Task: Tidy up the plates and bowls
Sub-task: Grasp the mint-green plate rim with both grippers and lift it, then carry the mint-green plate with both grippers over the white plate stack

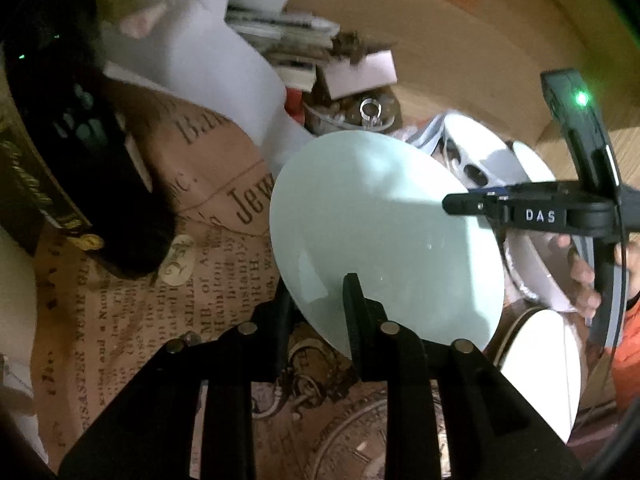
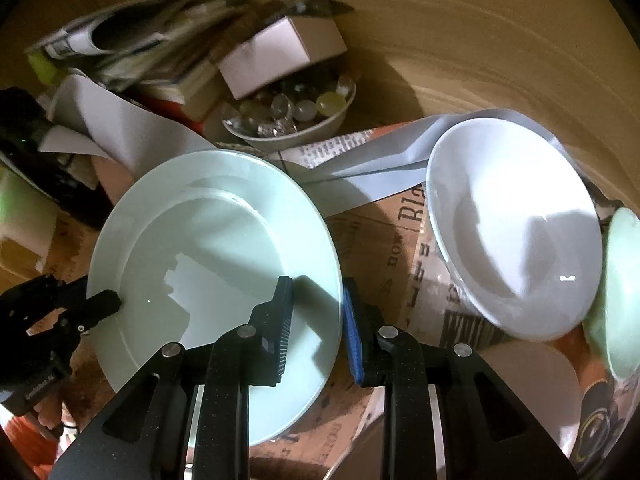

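- The left gripper [image 1: 320, 304] has its jaws clenched on the rim of the pale green plate [image 1: 380, 232]: one finger lies over the top face and the other sits under the edge, and in the right wrist view its finger rests on the plate's left rim.
- The right gripper [image 2: 316, 320] straddles the opposite rim of the same plate [image 2: 212, 256]. Its blue-padded fingers [image 2: 354, 332] sit one over the plate's face and one outside the edge, with a gap showing between them, so the jaws read as released rather than gripping.
- The plate is tilted, held above the newspaper-print covering [image 1: 132, 320] on the counter.
- To the right of the plate lies a white bowl [image 2: 516, 232], tipped up, with a pale green bowl [image 2: 620, 300] just beside it at the frame's edge.
- Behind the plate stands a small bowl of glass beads [image 2: 292, 120], with a white box [image 2: 280, 52] and a stack of papers [image 2: 140, 40] further back.
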Demonstrator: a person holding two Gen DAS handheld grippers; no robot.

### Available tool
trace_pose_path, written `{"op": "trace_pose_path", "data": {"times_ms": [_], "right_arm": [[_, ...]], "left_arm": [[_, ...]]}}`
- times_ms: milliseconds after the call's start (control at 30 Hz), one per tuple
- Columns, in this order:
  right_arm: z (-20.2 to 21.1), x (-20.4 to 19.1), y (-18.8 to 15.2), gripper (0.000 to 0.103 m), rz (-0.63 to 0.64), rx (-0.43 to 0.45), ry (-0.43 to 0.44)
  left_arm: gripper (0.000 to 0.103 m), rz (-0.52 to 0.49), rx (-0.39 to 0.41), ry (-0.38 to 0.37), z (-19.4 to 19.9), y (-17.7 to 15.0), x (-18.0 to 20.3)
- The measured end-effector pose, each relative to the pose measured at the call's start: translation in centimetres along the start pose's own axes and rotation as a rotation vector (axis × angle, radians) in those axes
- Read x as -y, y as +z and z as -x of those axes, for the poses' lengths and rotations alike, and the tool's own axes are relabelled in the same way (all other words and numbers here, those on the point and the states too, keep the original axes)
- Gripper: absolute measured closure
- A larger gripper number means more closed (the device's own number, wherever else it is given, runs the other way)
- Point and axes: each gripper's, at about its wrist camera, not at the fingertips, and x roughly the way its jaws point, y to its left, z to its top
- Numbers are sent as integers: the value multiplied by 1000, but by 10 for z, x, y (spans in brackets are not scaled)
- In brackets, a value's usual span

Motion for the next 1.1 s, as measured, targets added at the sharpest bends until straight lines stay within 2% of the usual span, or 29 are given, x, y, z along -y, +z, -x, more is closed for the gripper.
{"op": "trace_pose_path", "data": {"times_ms": [300, 567, 767, 1100], "right_arm": [[53, 2, -22, 85, -18, 128, 30], [99, -13, -47, 86, -10, 232, 12], [113, -17, -70, 86, -16, 263, 4], [136, -15, -118, 86, -88, 311, 3]], "left_arm": [[79, -11, 103, -18, 50, -9, 7], [79, -25, 175, -38, 80, -18, 22], [79, -53, 236, -40, 95, -31, 39], [79, -109, 262, -77, 111, -52, 60]]}}
